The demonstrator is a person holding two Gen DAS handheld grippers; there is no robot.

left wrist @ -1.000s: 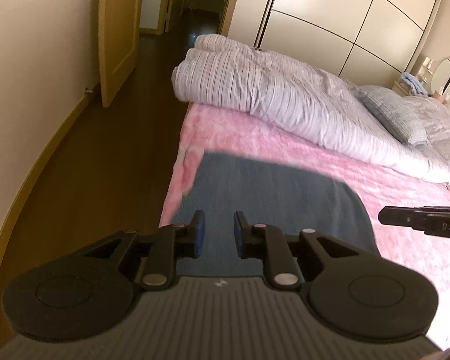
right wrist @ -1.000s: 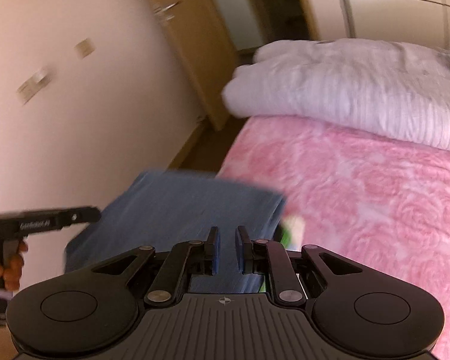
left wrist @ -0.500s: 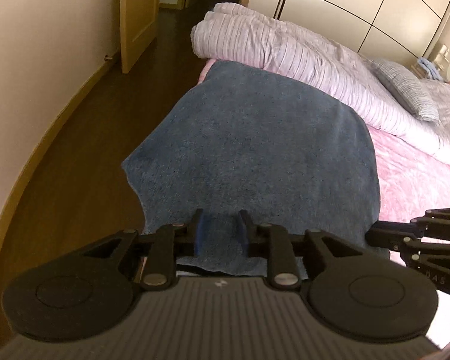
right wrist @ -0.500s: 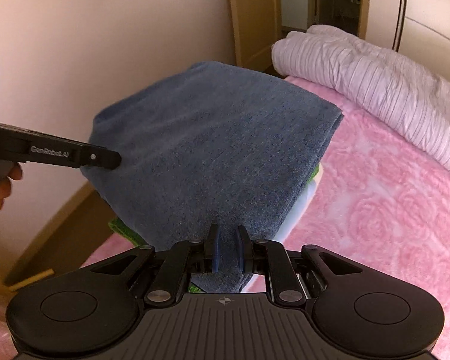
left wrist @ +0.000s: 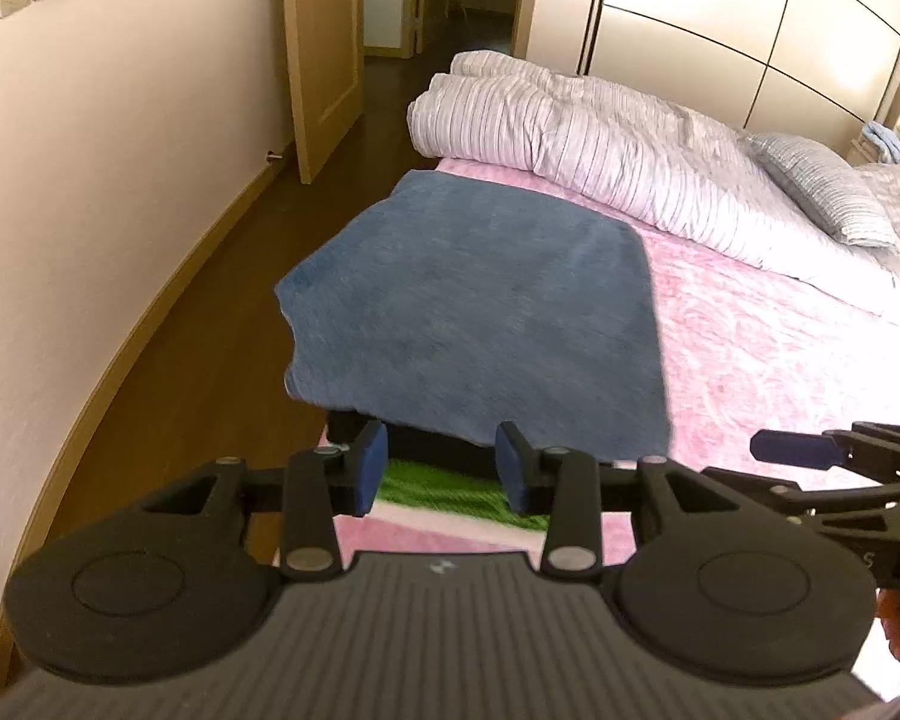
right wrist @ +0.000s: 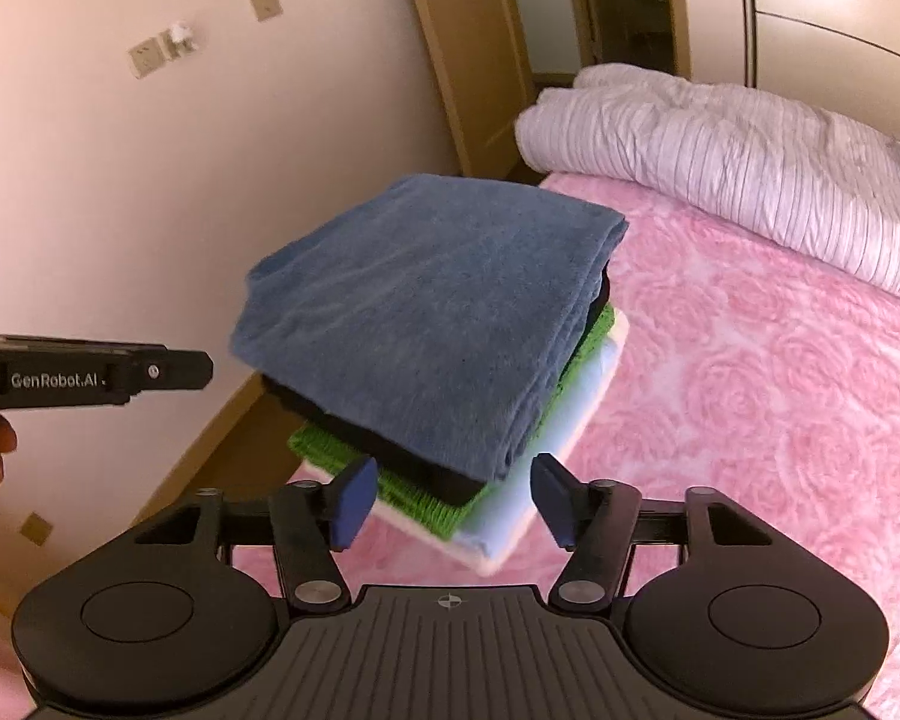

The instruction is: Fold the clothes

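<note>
So the folded blue garment (right wrist: 426, 312) sits on top of a stack of folded clothes at the near left corner of the bed (right wrist: 750, 372), right by the edge next to the wall (right wrist: 90, 180). The right wrist view is the useful one here, since it shows the whole pile from the side: under the blue one there's a black piece (right wrist: 438, 474), then a green knit one (right wrist: 594, 336), then a pale blue one (right wrist: 516, 510) and something white at the bottom (right wrist: 618, 330). From the left wrist view you mostly just get the flat blue top (left wrist: 480, 300), a dark strip and a blurry bit of green (left wrist: 444, 489) peeking out at the near edge, so the lower layers are basically hidden there. Both tongs are spread wide with nothing between the pads: the left tongs (left wrist: 444, 468) hang just short of the near edge of the stack, and the right tongs (right wrist: 450, 495) sit at the pile's near corner without touching it as far as I can tell. Each camera catches the other tool too, the right one poking in at the right side of the left view (left wrist: 810, 450), the left one coming in from the left in the right view (right wrist: 168, 369). The left view also shows more of the room: the rolled striped duvet (left wrist: 570, 138) at the far side of the bed, a striped pillow (left wrist: 822, 186) far right, the open door (left wrist: 324, 54) and the wood floor (left wrist: 198, 360).
</note>
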